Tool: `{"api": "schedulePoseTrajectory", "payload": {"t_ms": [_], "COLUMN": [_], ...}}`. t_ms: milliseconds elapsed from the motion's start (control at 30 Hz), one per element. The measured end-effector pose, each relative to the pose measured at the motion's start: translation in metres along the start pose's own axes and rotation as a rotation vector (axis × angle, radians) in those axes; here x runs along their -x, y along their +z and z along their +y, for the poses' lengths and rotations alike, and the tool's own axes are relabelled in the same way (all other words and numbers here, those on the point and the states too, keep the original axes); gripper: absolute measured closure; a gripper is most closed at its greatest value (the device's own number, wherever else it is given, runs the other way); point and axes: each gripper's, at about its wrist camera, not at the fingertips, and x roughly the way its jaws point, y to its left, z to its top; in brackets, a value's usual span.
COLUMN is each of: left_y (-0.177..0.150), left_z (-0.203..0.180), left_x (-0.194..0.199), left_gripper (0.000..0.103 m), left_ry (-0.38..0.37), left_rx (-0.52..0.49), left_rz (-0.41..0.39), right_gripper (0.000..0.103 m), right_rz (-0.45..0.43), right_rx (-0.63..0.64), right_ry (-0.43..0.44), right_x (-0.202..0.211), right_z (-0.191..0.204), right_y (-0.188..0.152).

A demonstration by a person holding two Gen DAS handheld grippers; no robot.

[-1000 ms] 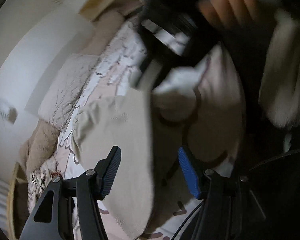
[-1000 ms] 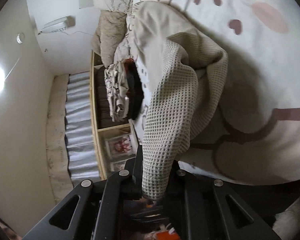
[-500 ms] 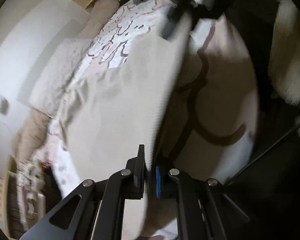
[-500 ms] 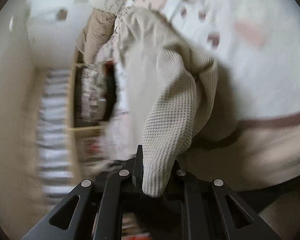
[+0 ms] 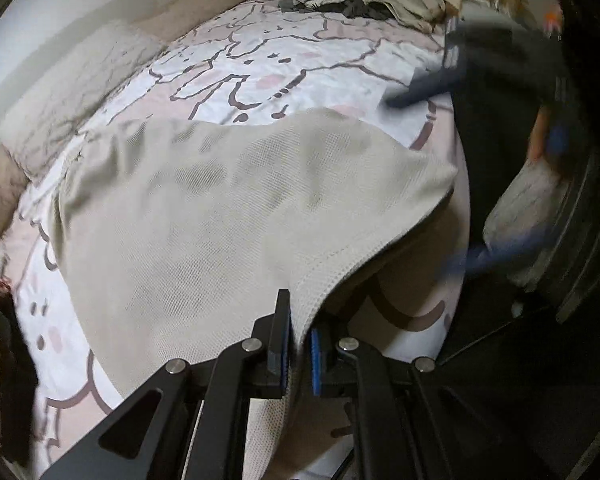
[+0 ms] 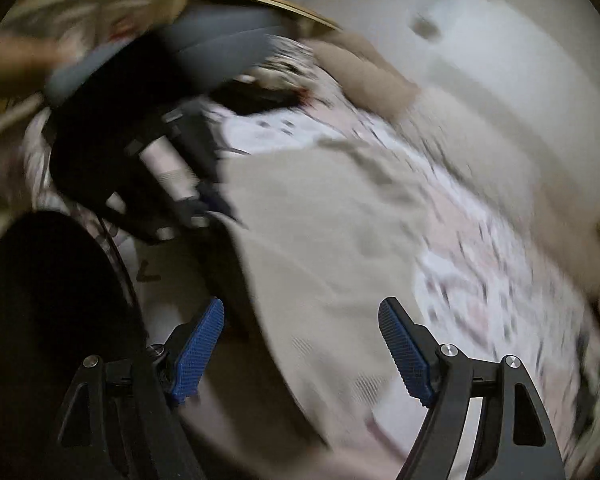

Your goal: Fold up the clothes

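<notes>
One beige waffle-knit garment (image 5: 228, 216) lies spread across a bed (image 5: 284, 64) with a cartoon-print cover.

The left claw (image 5: 299, 340), low at the bed's near edge, is clamped on the garment's hem; the right claw (image 6: 302, 354) hovers above the cloth, jaws wide apart and gripping nothing. A heap of clothes (image 5: 364, 0) sits at the far edge.

txt: none legible | bedsheet (image 5: 268, 68): cartoon print only, no words | labels/nos.: none
</notes>
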Motion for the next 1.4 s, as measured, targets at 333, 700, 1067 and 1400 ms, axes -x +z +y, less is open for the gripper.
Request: {"api": "schedulePoseTrajectory", "payload": {"t_ms": [333, 700, 1067, 1400], "left_y": [-0.01, -0.047, -0.061, 0.013], "left_z": [-0.017, -0.043, -0.003, -0.045], "left_x": [-0.002, -0.031, -0.006, 0.109], "left_gripper": [0.095, 0.076, 0.096, 0.096], "left_ry": [0.09, 0.394, 0.452, 0.456], "left_rx": [-0.091, -0.313, -0.094, -0.008], "left_rz": [-0.032, 0.037, 0.065, -0.164], "right_gripper": [0.074, 0.092, 0.095, 0.095], "right_rz": [0.107, 0.04, 0.012, -0.044], "right_rx": [0.24, 0.264, 0.217, 0.068], "right_ry": [-0.273, -0.232, -0.149, -0.104], "right_x": [-0.069, -0.036, -0.03, 0.067], "right_z": [0.01, -0.025, -0.036, -0.116], "right_y": [-0.052, -0.044, -0.041, -0.017]}}
